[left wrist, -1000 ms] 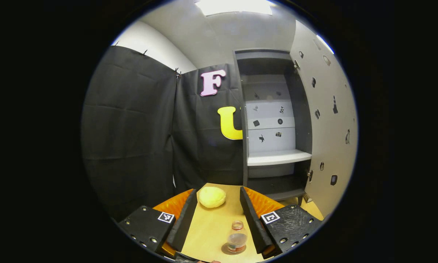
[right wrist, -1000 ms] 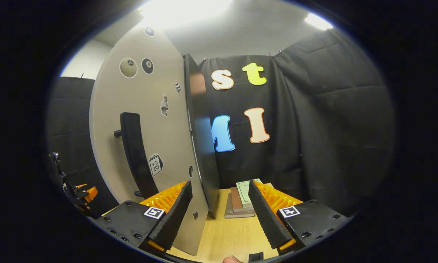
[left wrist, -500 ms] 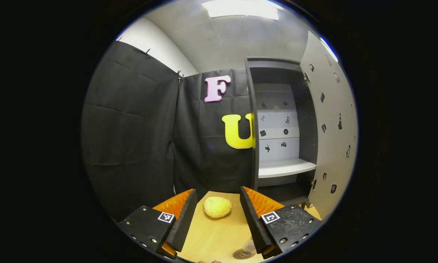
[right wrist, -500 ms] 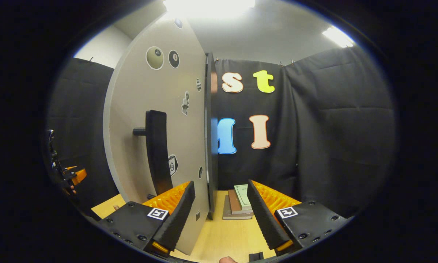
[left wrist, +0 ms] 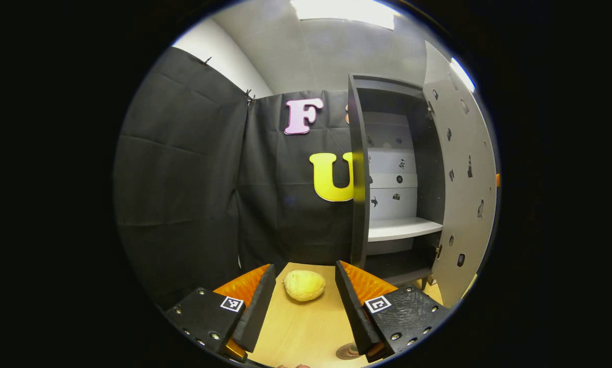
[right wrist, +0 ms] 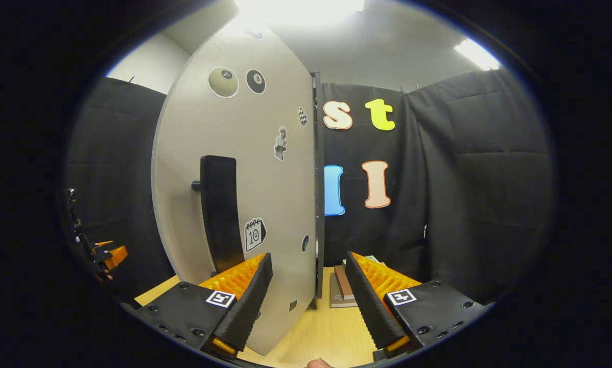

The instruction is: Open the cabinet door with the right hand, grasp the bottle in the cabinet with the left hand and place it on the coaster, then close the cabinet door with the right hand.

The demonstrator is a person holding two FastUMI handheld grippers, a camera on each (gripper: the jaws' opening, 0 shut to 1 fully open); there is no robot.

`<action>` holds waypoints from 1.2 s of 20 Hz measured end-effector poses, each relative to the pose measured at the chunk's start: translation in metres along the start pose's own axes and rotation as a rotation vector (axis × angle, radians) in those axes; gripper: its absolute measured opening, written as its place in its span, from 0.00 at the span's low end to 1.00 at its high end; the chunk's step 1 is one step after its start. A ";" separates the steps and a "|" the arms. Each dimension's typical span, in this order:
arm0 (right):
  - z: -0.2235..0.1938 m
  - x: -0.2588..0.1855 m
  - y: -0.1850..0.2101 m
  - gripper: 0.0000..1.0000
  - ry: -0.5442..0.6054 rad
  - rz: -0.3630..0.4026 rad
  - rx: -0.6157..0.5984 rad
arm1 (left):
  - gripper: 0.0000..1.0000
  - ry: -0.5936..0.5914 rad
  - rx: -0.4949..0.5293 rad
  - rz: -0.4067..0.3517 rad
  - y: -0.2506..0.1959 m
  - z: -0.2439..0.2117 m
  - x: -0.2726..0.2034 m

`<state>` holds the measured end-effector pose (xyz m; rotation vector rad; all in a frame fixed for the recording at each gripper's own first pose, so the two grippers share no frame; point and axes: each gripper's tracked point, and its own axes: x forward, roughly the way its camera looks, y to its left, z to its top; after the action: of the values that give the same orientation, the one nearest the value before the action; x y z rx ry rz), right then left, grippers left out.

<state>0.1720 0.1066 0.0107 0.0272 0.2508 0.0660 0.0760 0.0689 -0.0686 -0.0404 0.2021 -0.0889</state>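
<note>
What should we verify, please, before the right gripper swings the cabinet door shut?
1. Cabinet door stands open, ready to close: ok.
2. Right gripper open, with the door's edge between its fingers: ok; contact: cannot tell.
3. Left gripper open, holding nothing, outside the cabinet over the table: ok.
4. Bottle standing on the coaster: cannot tell; just the coaster's edge peeks out beside a finger.
5. Nothing juts off the shelf into the door's path: ok.
</note>
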 end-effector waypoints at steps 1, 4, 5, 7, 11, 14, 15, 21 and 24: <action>0.000 0.003 0.006 0.85 -0.003 -0.001 0.005 | 0.68 -0.001 -0.002 0.000 0.006 0.000 -0.002; 0.000 0.012 0.021 0.92 -0.007 0.007 0.026 | 0.68 0.004 -0.014 0.008 0.025 -0.006 -0.003; -0.001 0.014 0.029 0.92 -0.006 0.016 0.033 | 0.68 0.006 -0.016 0.010 0.031 -0.007 -0.005; -0.001 0.023 0.043 0.92 -0.007 0.035 0.048 | 0.68 0.005 -0.017 0.014 0.041 -0.008 -0.005; -0.004 0.042 0.074 0.92 -0.012 0.080 0.082 | 0.68 0.008 -0.018 0.027 0.064 -0.011 -0.009; -0.005 0.059 0.102 0.95 -0.009 0.117 0.110 | 0.68 0.010 -0.021 0.038 0.080 -0.017 -0.011; -0.005 0.066 0.111 0.95 -0.010 0.129 0.113 | 0.68 0.010 -0.019 0.044 0.083 -0.017 -0.012; -0.004 0.094 0.140 0.97 -0.032 0.129 0.043 | 0.68 0.009 -0.026 0.062 0.101 -0.016 -0.018; -0.003 0.089 0.138 0.98 -0.058 0.145 0.030 | 0.68 -0.001 -0.018 0.047 0.091 -0.008 -0.017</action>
<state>0.2486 0.2500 -0.0089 0.0774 0.1919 0.2050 0.0651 0.1604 -0.0775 -0.0538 0.2030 -0.0401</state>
